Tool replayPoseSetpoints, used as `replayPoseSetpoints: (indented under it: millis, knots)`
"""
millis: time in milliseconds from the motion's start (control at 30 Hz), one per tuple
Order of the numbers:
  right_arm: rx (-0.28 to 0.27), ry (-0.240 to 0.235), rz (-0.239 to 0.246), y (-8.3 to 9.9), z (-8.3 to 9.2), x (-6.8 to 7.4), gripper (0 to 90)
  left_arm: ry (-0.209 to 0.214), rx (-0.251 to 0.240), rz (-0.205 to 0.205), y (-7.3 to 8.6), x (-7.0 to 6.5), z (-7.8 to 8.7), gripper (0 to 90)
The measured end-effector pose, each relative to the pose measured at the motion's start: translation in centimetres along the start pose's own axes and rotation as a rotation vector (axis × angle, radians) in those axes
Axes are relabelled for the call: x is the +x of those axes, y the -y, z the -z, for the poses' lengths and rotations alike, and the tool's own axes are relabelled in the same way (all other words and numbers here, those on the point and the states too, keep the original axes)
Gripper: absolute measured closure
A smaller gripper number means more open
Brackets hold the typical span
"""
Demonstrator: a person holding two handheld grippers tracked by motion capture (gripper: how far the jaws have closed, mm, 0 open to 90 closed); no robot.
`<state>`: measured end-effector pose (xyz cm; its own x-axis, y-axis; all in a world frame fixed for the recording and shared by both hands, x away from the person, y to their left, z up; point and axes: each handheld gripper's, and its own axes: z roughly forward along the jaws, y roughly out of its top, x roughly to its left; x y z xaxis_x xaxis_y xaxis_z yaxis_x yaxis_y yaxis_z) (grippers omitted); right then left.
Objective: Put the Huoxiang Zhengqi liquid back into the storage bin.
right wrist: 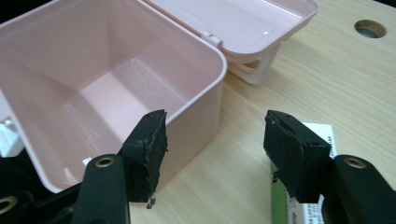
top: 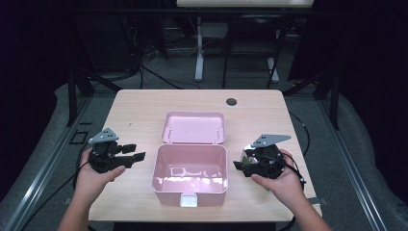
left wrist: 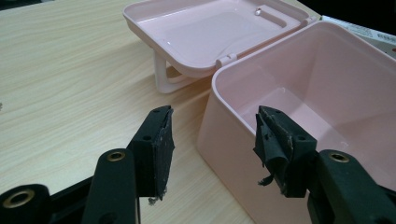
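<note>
A pink plastic box (top: 190, 186) stands open and empty in the middle of the wooden table, its lid (top: 194, 127) folded back flat behind it. My left gripper (top: 136, 152) is held just left of the box, jaws open and pointing at its left wall (left wrist: 229, 154), nothing between them. My right gripper (top: 239, 166) hovers just right of the box, jaws open beside the right wall (right wrist: 196, 126). A small green and white carton (right wrist: 306, 207) lies on the table under the right jaw, untouched by the pads.
A white latch (top: 188, 200) sits on the box's front wall. The lid's handle (right wrist: 254, 70) rests on the table behind the box. A round cable hole (top: 231, 101) lies near the table's far edge. Table legs and cables stand beyond.
</note>
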<state>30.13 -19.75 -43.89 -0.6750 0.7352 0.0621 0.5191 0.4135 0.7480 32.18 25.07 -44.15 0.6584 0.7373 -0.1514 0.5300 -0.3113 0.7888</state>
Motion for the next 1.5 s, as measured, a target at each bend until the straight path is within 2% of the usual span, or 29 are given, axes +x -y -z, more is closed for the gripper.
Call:
replayPoseSetpoints:
  millis: [500,567,700,1000,1100,1267,1500]
  knots:
    - [0.046,0.014,-0.004,-0.1,-0.2,-1.5,38.1,-0.006,0.006,0.003,0.0,0.1,0.2,45.6]
    - [0.075,0.004,-0.011,-0.2,-0.2,-1.8,37.3,-0.007,0.000,0.006,0.1,0.1,0.2,45.5]
    - [0.097,0.007,-0.012,-0.4,-0.1,-2.0,37.2,-0.009,0.004,0.010,0.1,0.2,0.3,45.6]
    - [0.181,0.053,0.000,-1.1,0.1,-3.2,37.7,-0.007,0.009,0.012,0.1,0.1,0.3,46.2]
    - [0.191,0.065,-0.003,-1.2,0.1,-3.6,37.8,-0.007,0.011,0.009,0.1,0.2,0.2,46.3]
    - [0.211,0.083,-0.034,-1.3,-0.1,-4.3,39.7,-0.011,0.008,0.010,0.1,0.2,0.3,46.3]
    - [0.272,0.104,-0.056,-1.3,-0.8,-5.4,41.2,-0.009,0.010,0.010,0.1,0.2,0.3,46.4]
